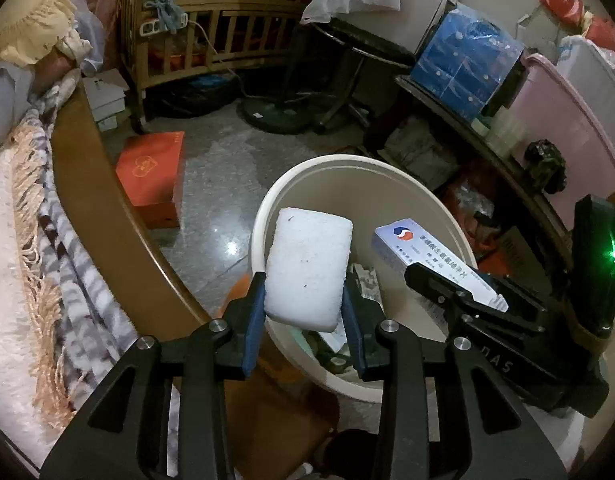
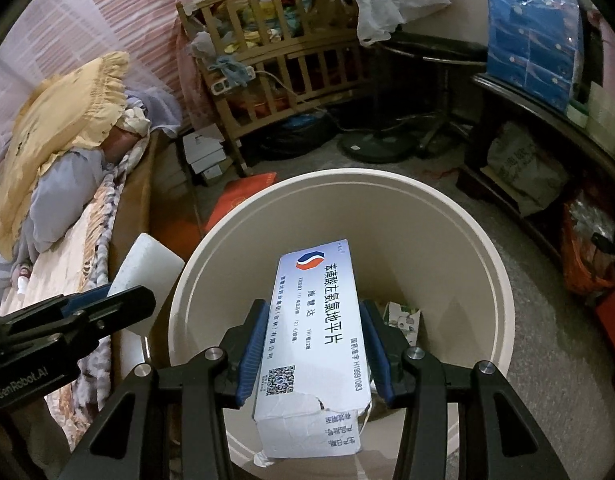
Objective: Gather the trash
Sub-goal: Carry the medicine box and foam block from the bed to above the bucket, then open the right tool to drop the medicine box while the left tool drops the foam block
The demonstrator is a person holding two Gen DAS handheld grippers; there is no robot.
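Left gripper [image 1: 303, 300] clamps a white foam block [image 1: 309, 268] between its blue pads, held over the near rim of the beige bin [image 1: 391, 168]; right gripper [image 2: 313, 344] grips a white medicine box [image 2: 319, 328] lengthwise above the bin's mouth; some scraps lie at the bin's bottom; bin stands on the floor just beside the bed [image 2: 87, 240].

Open bin [image 2: 503, 280] mouth clear below, bed frame [image 1: 107, 200] close beside, cluttered shelf [image 1: 487, 140] opposite.
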